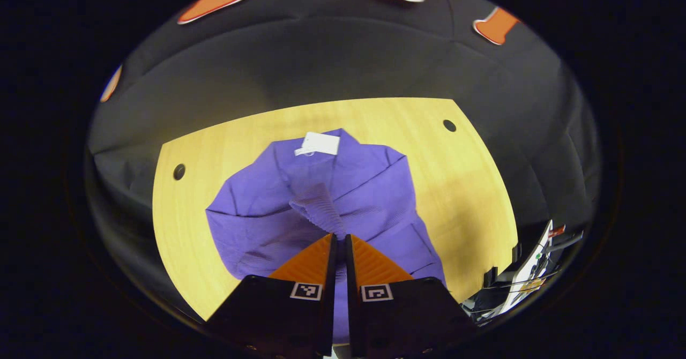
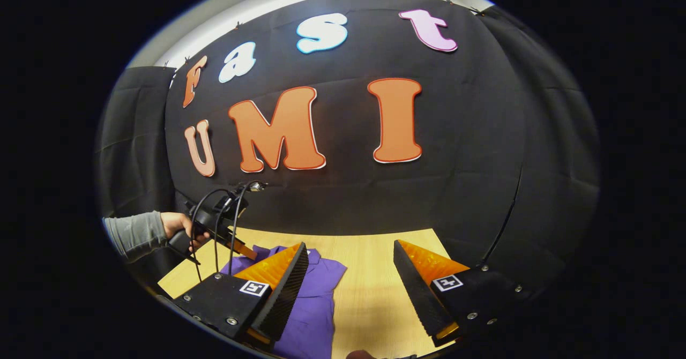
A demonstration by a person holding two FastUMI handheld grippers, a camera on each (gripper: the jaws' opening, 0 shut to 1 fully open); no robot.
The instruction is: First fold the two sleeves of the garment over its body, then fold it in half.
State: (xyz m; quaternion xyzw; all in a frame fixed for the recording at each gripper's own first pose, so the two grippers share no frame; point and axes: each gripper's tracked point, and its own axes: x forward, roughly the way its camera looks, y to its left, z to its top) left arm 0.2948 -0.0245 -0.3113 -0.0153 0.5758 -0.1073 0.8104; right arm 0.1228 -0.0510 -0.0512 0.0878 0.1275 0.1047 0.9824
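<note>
A purple garment (image 1: 370,198) lies spread on the yellow wooden table (image 1: 471,187), with a white tag (image 1: 317,143) at its far collar end. My left gripper (image 1: 340,237) is shut on the ribbed cuff of a sleeve (image 1: 319,209), which is lifted over the garment's body. In the right gripper view my right gripper (image 2: 351,249) hovers open and holds nothing, above the table (image 2: 375,294) beside the garment's edge (image 2: 316,294). Farther left there, a hand in a grey sleeve (image 2: 177,225) holds the left gripper (image 2: 245,250) over the purple cloth.
The tabletop has two round dark holes (image 1: 179,171) (image 1: 449,125) near its far corners. Black cloth walls close in the booth behind the table. Cables and white equipment (image 1: 536,265) sit off the table's right edge.
</note>
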